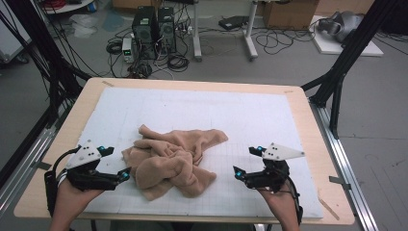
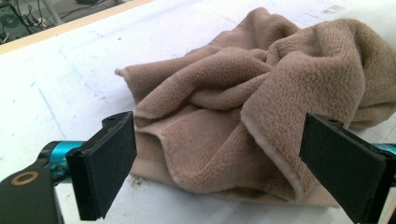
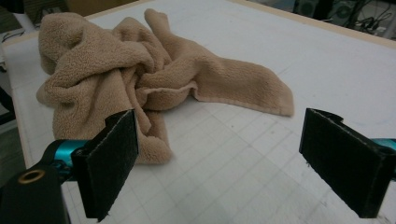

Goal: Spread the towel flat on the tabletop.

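A crumpled tan towel (image 1: 173, 159) lies in a heap on the white gridded mat (image 1: 250, 110), toward the near middle. My left gripper (image 1: 118, 162) sits just left of the heap, open, its tips close to the towel's left edge. In the left gripper view the towel (image 2: 243, 93) bulges right in front of the widely parted jaws of the left gripper (image 2: 219, 140), with nothing held. My right gripper (image 1: 244, 160) stands open to the right of the heap with bare mat between. In the right gripper view the towel (image 3: 140, 70) lies beyond the open right gripper (image 3: 219, 140).
The mat covers a wooden table (image 1: 308, 125). Black frame struts (image 1: 337, 82) rise at both sides of the table. On the floor beyond the far edge stand computer towers (image 1: 154, 29) among cables, and white table legs (image 1: 248, 33).
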Action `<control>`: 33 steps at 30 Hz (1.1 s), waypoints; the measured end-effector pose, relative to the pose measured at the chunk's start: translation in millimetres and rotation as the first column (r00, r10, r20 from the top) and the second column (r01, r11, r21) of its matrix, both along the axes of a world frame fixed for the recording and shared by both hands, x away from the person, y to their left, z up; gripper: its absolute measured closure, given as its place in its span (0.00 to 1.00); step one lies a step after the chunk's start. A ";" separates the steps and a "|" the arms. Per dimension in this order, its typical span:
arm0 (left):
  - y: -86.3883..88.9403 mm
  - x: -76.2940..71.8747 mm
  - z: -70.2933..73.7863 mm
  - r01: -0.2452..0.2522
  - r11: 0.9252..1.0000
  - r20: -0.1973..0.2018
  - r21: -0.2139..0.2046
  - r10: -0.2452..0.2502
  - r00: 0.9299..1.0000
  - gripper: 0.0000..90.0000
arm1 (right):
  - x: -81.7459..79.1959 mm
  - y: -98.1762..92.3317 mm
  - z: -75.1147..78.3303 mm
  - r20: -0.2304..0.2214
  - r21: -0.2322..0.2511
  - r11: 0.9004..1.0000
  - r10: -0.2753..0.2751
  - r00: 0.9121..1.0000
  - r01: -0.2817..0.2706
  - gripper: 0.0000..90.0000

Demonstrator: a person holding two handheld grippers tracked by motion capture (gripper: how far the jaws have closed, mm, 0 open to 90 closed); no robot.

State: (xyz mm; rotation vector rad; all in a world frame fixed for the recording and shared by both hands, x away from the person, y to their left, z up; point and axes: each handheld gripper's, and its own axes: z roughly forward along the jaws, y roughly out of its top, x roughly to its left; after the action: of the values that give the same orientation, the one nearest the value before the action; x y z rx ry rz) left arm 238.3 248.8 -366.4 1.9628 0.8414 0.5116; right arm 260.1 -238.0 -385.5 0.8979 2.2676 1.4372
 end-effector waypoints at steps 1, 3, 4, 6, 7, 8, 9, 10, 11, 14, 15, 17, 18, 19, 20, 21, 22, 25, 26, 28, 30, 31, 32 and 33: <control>-2.1 1.0 0.5 0.005 1.000 0.001 0.000 -0.005 1.000 0.13 | 1.8 3.2 0.4 -0.002 -0.006 1.000 0.009 1.000 -0.009 0.12; -6.1 3.1 1.2 0.017 1.000 0.000 0.005 -0.017 1.000 0.13 | 5.3 9.4 0.6 -0.002 -0.012 1.000 0.023 1.000 -0.023 0.12; -8.5 4.0 1.1 0.022 1.000 0.000 0.007 -0.022 1.000 0.13 | 6.8 12.5 0.6 -0.008 -0.012 0.999 0.032 0.999 -0.032 0.12; -13.0 6.1 0.0 0.037 0.999 -0.001 0.013 -0.037 0.999 0.14 | 9.6 18.4 0.1 -0.015 -0.016 0.999 0.049 0.999 -0.049 0.12; -15.6 7.1 -1.1 0.044 0.999 0.000 0.015 -0.044 0.999 0.15 | 11.0 21.5 -0.6 -0.018 -0.019 0.998 0.056 0.998 -0.056 0.13; -18.4 8.1 -2.5 0.051 0.999 -0.001 0.012 -0.051 0.999 0.17 | 12.6 24.5 -1.5 -0.021 -0.023 0.998 0.065 0.998 -0.065 0.13; -21.1 9.4 -4.1 0.060 0.998 -0.008 0.012 -0.060 0.998 0.18 | 13.9 27.9 -2.7 -0.025 -0.028 0.997 0.073 0.997 -0.074 0.13; -23.7 11.1 -5.7 0.072 0.997 -0.016 0.018 -0.072 0.997 0.20 | 15.2 31.3 -4.1 -0.030 -0.031 0.996 0.082 0.996 -0.083 0.13; -26.4 12.6 -7.7 0.084 0.996 -0.024 0.020 -0.083 0.996 0.23 | 16.6 34.7 -5.8 -0.038 -0.033 0.995 0.093 0.995 -0.094 0.13; -34.0 17.0 -14.2 0.110 0.994 -0.047 0.021 -0.109 0.993 0.27 | 20.5 45.1 -12.1 -0.059 -0.037 0.990 0.134 0.989 -0.136 0.17; -36.5 18.3 -16.5 0.114 0.993 -0.055 0.023 -0.113 0.992 0.29 | 21.4 48.8 -14.5 -0.068 -0.036 0.988 0.149 0.987 -0.151 0.18; -40.6 20.6 -21.3 0.125 0.992 -0.071 0.034 -0.122 0.990 0.32 | 23.3 56.2 -19.3 -0.085 -0.039 0.982 0.180 0.980 -0.184 0.22; -42.3 21.6 -23.7 0.132 0.990 -0.077 0.038 -0.129 0.989 0.35 | 24.6 59.7 -21.8 -0.089 -0.043 0.978 0.199 0.976 -0.203 0.25; -43.7 22.6 -26.1 0.142 0.989 -0.087 0.039 -0.138 0.987 0.38 | 25.6 63.3 -24.3 -0.095 -0.047 0.974 0.215 0.972 -0.220 0.27; -44.9 23.7 -28.6 0.151 0.988 -0.097 0.041 -0.146 0.985 0.41 | 26.7 66.7 -26.6 -0.106 -0.049 0.969 0.235 0.966 -0.241 0.31; -46.0 24.4 -31.1 0.160 0.986 -0.105 0.051 -0.154 0.982 0.44 | 27.4 70.0 -29.0 -0.120 -0.049 0.962 0.260 0.958 -0.267 0.36; -47.2 25.3 -33.7 0.170 0.984 -0.114 0.059 -0.163 0.980 0.49 | 28.2 73.3 -31.4 -0.130 -0.049 0.957 0.276 0.952 -0.285 0.39; -49.3 27.6 -40.3 0.198 0.978 -0.144 0.062 -0.187 0.972 0.60 | 31.5 82.4 -39.6 -0.161 -0.060 0.935 0.335 0.928 -0.348 0.53; -49.9 28.4 -41.5 0.203 0.976 -0.153 0.073 -0.190 0.970 0.63 | 31.9 85.5 -42.1 -0.174 -0.072 0.929 0.348 0.921 -0.364 0.57; -50.6 28.8 -42.1 0.216 0.973 -0.161 0.077 -0.201 0.966 0.68 | 32.4 90.8 -46.6 -0.194 -0.081 0.913 0.379 0.905 -0.400 0.67; -50.2 28.7 -42.1 0.223 0.972 -0.163 0.076 -0.209 0.964 0.73 | 31.9 93.0 -49.2 -0.184 -0.089 0.900 0.406 0.895 -0.426 0.79; -50.0 28.0 -41.9 0.225 0.972 -0.160 0.074 -0.211 0.964 0.76 | 31.1 92.7 -49.3 -0.186 -0.089 0.897 0.412 0.892 -0.433 0.84; -49.9 27.1 -41.4 0.230 0.970 -0.154 0.076 -0.216 0.964 0.79 | 31.4 91.2 -49.2 -0.186 -0.084 0.894 0.421 0.888 -0.441 0.88; -49.8 26.1 -41.0 0.231 0.970 -0.145 0.076 -0.219 0.965 0.81 | 32.1 89.0 -48.9 -0.186 -0.075 0.891 0.428 0.885 -0.447 0.90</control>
State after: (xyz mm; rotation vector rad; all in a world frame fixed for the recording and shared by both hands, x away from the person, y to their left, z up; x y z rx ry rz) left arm 264.4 199.0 -407.3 2.1652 0.6753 0.2901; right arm 292.1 -149.1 -434.5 0.4975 2.7806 1.4206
